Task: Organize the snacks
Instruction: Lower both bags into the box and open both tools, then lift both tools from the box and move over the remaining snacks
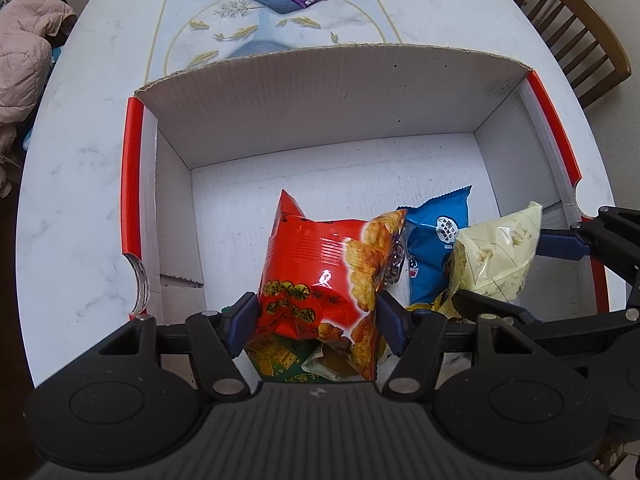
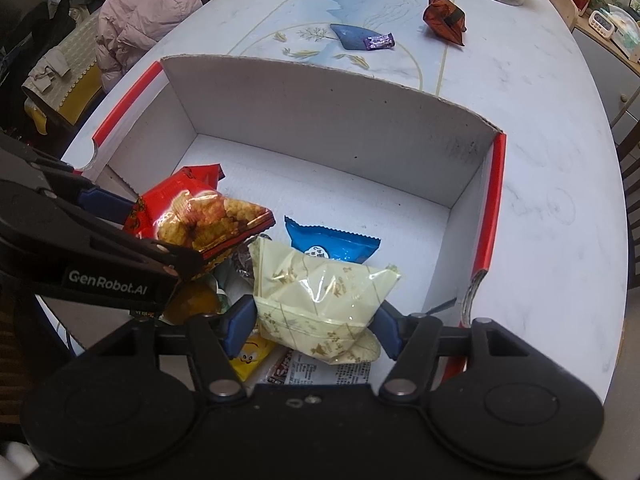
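Several packets at the near end of the white cardboard box (image 1: pixel 320 104) are hidden beneath both claws and cannot be identified. Inside the box, the left claw (image 1: pixel 316 316) grips a red chip bag (image 1: pixel 320 264); the right claw (image 2: pixel 316 320) grips a pale yellow bag (image 2: pixel 316 292); a blue packet (image 2: pixel 332 240) lies between and behind them. On the surface (image 2: pixel 540 120) beyond lie a purple candy (image 2: pixel 378 41) and an orange-brown packet (image 2: pixel 444 18).
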